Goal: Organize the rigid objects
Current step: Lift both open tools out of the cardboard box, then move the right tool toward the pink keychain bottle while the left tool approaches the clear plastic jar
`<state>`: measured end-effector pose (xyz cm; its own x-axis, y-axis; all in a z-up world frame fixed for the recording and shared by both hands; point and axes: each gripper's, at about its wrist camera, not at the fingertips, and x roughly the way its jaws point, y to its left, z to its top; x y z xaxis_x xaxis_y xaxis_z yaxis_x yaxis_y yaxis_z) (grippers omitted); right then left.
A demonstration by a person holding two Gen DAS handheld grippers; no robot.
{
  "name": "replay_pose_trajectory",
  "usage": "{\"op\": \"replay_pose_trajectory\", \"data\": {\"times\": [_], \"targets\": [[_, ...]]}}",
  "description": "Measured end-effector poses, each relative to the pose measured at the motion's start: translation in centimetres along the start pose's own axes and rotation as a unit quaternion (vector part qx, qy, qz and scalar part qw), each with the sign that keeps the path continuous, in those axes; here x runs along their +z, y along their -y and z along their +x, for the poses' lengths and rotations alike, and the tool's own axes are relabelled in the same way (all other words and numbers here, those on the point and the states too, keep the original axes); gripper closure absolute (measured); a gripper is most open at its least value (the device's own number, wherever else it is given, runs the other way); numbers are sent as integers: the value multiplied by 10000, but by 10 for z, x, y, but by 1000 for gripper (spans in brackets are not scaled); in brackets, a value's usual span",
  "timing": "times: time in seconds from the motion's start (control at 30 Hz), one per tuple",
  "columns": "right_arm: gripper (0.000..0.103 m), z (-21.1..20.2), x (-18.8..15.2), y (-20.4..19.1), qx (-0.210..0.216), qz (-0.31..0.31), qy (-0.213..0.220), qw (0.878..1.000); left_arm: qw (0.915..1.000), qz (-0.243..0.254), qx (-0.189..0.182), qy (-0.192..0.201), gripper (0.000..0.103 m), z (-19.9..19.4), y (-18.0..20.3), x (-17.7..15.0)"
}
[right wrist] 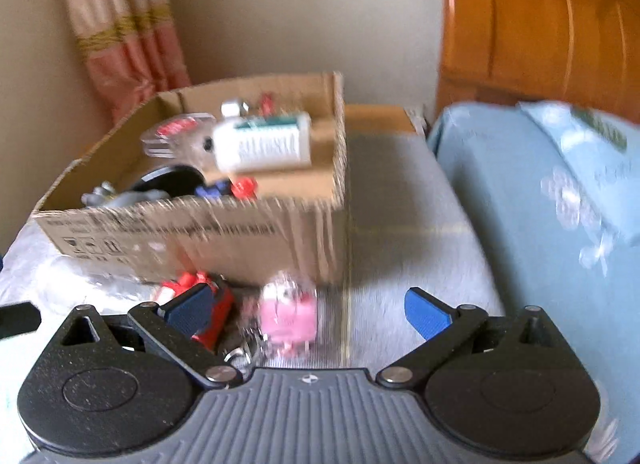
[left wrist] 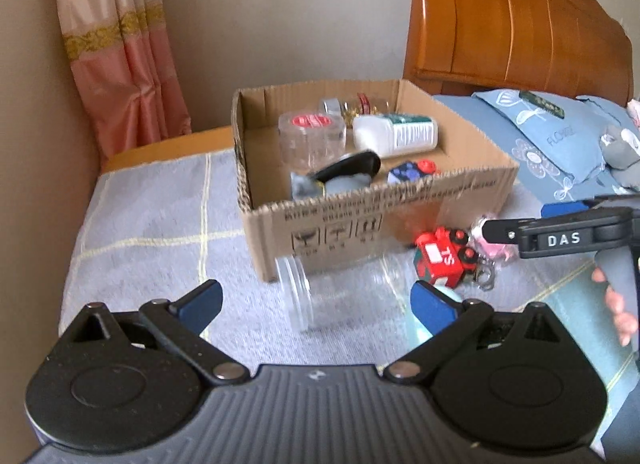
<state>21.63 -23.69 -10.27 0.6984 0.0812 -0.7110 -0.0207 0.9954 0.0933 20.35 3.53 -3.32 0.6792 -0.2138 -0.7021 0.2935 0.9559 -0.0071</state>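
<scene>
A clear plastic jar [left wrist: 344, 292] lies on its side on the bed in front of the cardboard box [left wrist: 360, 223]. My left gripper [left wrist: 316, 304] stands open around it, pads apart from its ends. To its right lie a red toy train [left wrist: 440, 260] and a pink keychain toy [left wrist: 496, 250]. In the right wrist view my right gripper [right wrist: 310, 310] is open low over the pink keychain toy [right wrist: 288, 316], which sits between its fingers untouched. The red train [right wrist: 216, 316] shows partly behind the left finger. The box [right wrist: 200, 232] holds a white bottle [left wrist: 396, 133], a red-lidded clear jar [left wrist: 312, 135] and small toys.
A grey checked bedspread [left wrist: 160, 223] covers the bed. A blue pillow [left wrist: 540, 135] lies to the right, with the wooden headboard [left wrist: 520, 23] behind it. A pink curtain [left wrist: 120, 63] and the wall close the left side. A person's fingers [left wrist: 616, 304] hold the right gripper's handle.
</scene>
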Motion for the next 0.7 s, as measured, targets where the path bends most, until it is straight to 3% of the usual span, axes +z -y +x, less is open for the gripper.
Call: {"op": "replay_pose_trajectory", "data": {"times": [0.23,0.7], "targets": [[0,19,-11,3,-524,-94,-77,9985,9999,-124,-56,-64,3,14,5,-6],[0,13,-20,39,-542,-86,-315,9980,9996,-208,-67,-188,3,38,14,-3]]}}
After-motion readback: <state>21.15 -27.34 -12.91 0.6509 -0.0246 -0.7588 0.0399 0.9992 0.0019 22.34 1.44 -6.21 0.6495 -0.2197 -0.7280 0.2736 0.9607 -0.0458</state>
